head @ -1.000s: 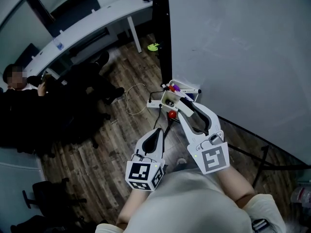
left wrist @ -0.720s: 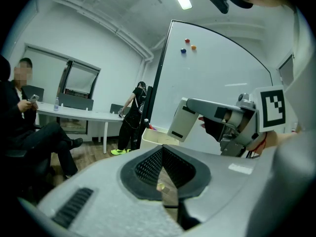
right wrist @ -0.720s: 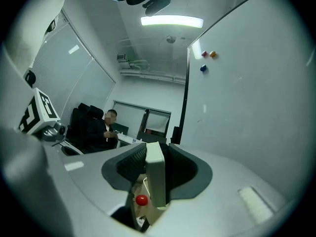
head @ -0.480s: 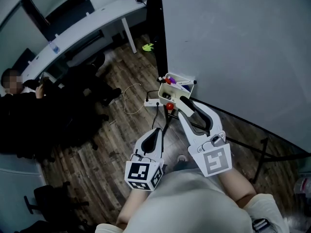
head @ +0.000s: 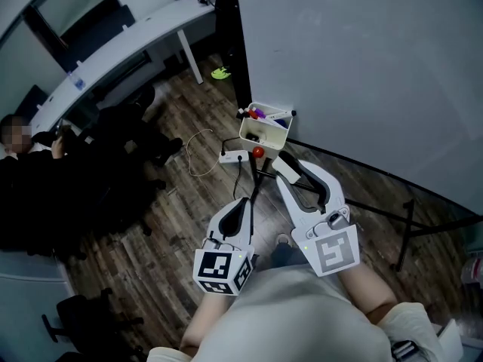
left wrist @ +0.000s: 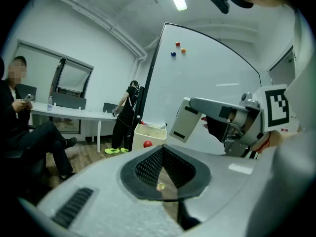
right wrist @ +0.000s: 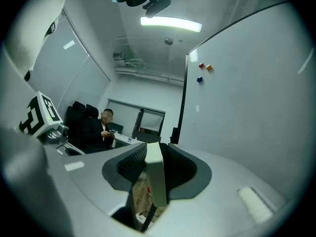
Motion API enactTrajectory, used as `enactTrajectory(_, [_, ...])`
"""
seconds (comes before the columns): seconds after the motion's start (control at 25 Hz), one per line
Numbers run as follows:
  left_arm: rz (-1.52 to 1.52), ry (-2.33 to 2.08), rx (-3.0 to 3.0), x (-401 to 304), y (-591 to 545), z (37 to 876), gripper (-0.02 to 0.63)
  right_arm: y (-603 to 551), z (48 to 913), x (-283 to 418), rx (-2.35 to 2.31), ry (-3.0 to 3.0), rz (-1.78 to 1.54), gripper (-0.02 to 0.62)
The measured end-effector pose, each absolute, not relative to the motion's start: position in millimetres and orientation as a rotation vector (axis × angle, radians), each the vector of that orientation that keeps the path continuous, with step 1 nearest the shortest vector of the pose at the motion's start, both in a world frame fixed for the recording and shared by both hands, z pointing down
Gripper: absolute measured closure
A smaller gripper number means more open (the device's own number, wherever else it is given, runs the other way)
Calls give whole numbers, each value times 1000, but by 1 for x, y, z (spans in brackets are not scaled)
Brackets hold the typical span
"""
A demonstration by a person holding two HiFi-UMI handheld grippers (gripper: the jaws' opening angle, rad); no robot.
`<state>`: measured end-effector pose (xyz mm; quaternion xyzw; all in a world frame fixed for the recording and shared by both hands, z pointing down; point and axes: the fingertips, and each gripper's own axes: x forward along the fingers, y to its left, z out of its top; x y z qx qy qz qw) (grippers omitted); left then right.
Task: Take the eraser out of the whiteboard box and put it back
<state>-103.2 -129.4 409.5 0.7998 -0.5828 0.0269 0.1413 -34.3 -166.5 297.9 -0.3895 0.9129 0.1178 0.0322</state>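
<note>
Holding the eraser point(right wrist: 156, 177) just short of the whiteboard box point(head: 266, 136).
The right gripper point(head: 290, 170) is closing on the eraser, pads against its faces; the left gripper point(head: 240, 211) is clenched on nothing. The box sits by the whiteboard point(head: 362, 66) frame's edge, with open floor point(head: 173, 225) to its left.

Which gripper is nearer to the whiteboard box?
Right. The right gripper, shut on the eraser, sits just short of the whiteboard box; the left gripper hangs farther back, nearer the person.
</note>
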Motion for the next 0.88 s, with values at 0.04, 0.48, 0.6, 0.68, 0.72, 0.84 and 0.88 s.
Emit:
enactTrajectory(0.04, [78,-1679,2312,-102,-126,409,600,-163,297,-34,-1203,2809,363,454])
enactTrajectory(0.48, [70,-1676,2307,-103,-88,408,600,-113,293,-29,-1219,2791,362,456])
enactTrajectory(0.6, [66,-1678,2308,-103,-78,406,600,-102,293,-26,-1224,2778,359,456])
enactTrajectory(0.68, [62,-1681,2309,-102,-68,407,600,-96,295,-24,-1226,2773,357,456])
enactTrajectory(0.72, [59,-1682,2310,-101,-62,407,600,-94,297,-23,-1227,2771,356,456])
enactTrajectory(0.84, [51,-1680,2314,-96,-47,409,600,-86,301,-20,-1228,2766,352,456])
enactTrajectory(0.88, [50,-1677,2315,-94,-43,409,600,-83,303,-19,-1229,2764,350,456])
